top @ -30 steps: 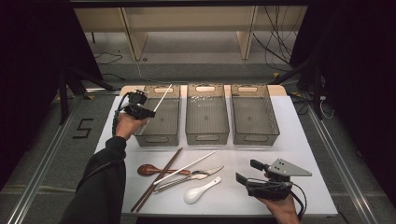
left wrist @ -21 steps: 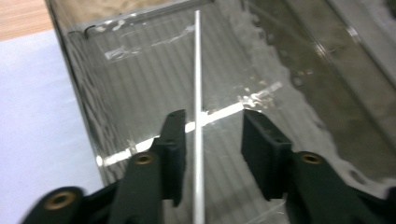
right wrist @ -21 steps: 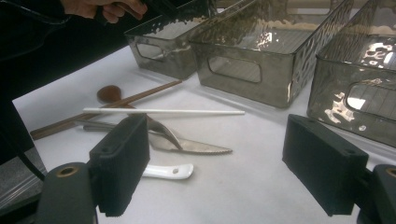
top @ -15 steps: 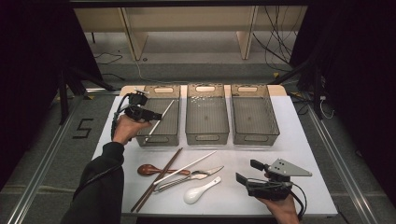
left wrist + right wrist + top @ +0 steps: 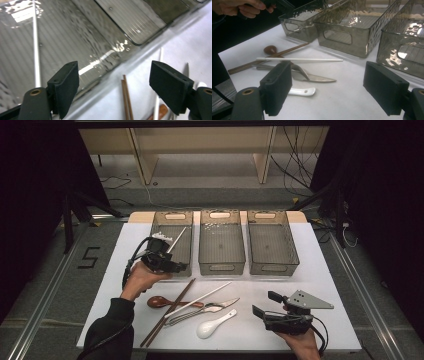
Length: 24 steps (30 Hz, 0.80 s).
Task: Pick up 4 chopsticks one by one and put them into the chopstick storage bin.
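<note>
— Where now?
— Dropped in the left bin (image 5: 159,227): white chopstick (image 5: 177,239), lying slanted along the floor.
— Left gripper (image 5: 181,266)?
— Just beside the bin's near wall. Has just been opening its jaws; wide apart, nothing between.
— Handling?
— Probably light, stiff, thin and glossy, so apt to roll or slip. Best pinched mid-length, pads square across. Same for the second white chopstick (image 5: 200,299) on the table, atop the other cutlery.
— Right gripper (image 5: 265,303)?
— Released, empty, near the front edge.

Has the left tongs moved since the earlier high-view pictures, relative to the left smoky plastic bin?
Yes. The left tongs pulled back from over the left smoky plastic bin toward its near wall, jaws just opened, empty. A white chopstick lies in it.
</note>
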Available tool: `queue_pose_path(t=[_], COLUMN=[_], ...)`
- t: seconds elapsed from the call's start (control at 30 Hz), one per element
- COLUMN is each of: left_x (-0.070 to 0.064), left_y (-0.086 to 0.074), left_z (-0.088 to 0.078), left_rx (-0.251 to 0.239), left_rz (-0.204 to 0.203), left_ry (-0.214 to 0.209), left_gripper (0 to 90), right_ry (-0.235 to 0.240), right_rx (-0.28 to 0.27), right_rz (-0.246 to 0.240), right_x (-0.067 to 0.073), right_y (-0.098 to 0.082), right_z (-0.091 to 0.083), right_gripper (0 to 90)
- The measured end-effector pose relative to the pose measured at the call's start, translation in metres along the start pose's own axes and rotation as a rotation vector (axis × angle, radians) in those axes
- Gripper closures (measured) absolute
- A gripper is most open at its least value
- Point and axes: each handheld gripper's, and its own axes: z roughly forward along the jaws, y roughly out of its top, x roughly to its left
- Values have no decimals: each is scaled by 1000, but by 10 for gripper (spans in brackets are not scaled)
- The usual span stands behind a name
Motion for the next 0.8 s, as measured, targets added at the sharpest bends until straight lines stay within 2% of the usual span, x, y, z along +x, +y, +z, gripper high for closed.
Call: queue_pose_path(t=[0.1, 0.23, 0.33, 0.43, 0.57, 0.8], left_x=[-11, -25, -31, -37, -42, -51], left_y=[-2, -7, -10, -12, -13, -14], left_z=[0, 3, 8, 14, 19, 27], left_rx=[2, 39, 65, 103, 127, 165], left_rz=[22, 62, 70, 94, 112, 140], left_ry=[-5, -7, -17, -18, -11, -31], left_gripper=[222, 214, 215, 217, 218, 222], right_ry=[1, 2, 2, 2, 2, 5], right_rx=[-1, -1, -2, -2, 0, 2], right_rz=[-2, -6, -7, -6, -8, -10], right_x=[0, 1, 1, 1, 1, 1], right_y=[0, 0, 0, 0, 0, 0], right_z=[0, -1, -1, -1, -1, -1], right_gripper=[235, 236, 236, 235, 236, 235])
